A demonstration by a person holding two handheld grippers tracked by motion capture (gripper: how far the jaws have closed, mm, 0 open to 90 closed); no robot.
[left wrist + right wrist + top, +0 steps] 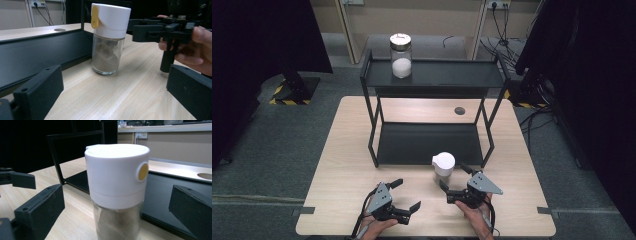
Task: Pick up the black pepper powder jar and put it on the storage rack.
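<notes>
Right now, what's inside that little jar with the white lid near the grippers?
Through the glass of the white-lidded jar, a brownish-grey powder shows, clumped unevenly and filling much of the body. The white lid with its yellow button covers the top, so nothing under it can be seen.

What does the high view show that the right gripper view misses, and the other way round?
High view alone: the glass jar of white powder on the rack's top shelf, plus both hands with their tools, left tool and right tool, jaws open. Right gripper view alone: the round yellow button on the shaker's cap. Both share the white-capped shaker on the wooden table, standing between the right tool's jaws, untouched.
</notes>
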